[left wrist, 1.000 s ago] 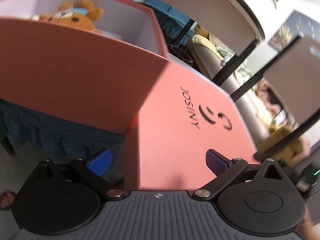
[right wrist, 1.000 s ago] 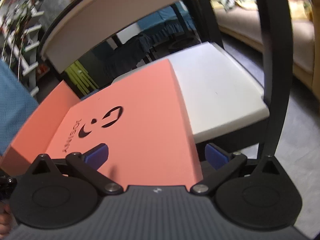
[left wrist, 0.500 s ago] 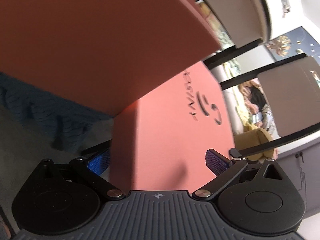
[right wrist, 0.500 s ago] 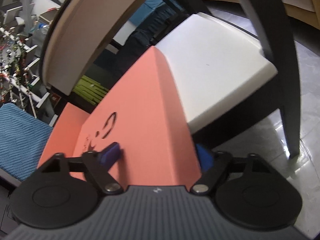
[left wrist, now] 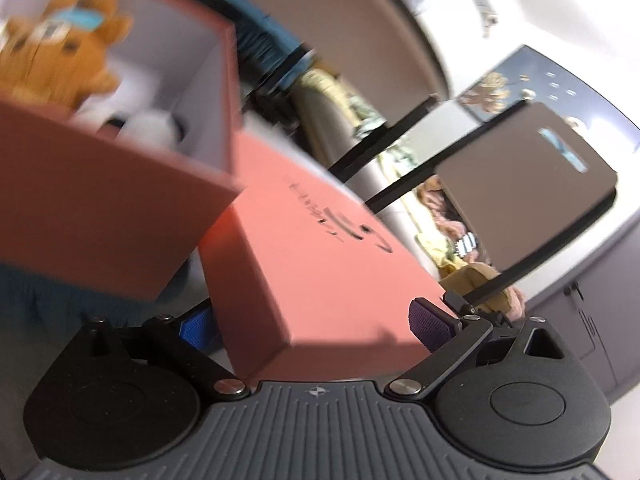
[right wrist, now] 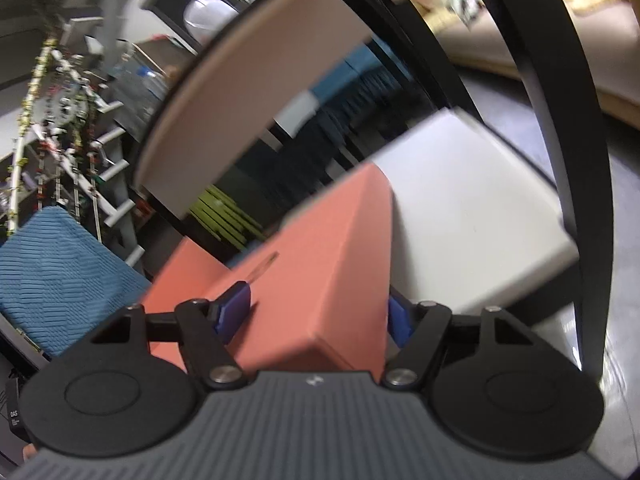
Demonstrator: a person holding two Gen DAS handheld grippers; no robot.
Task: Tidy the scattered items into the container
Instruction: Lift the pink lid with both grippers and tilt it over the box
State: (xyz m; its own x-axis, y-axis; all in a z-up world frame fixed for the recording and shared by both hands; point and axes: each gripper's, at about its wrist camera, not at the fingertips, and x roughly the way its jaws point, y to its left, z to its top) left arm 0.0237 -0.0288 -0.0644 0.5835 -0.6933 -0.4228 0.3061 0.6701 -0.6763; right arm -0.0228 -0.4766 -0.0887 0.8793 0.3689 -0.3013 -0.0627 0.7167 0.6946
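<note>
Both grippers clamp the salmon-pink box lid (left wrist: 320,264) from opposite ends: the left gripper (left wrist: 312,326) grips one edge between its blue pads, the right gripper (right wrist: 316,316) the other. The lid sits just beside the open pink box (left wrist: 116,200), where a brown teddy bear (left wrist: 60,64) and a white plush lie inside. A white chair seat (right wrist: 472,216) shows beyond.
</note>
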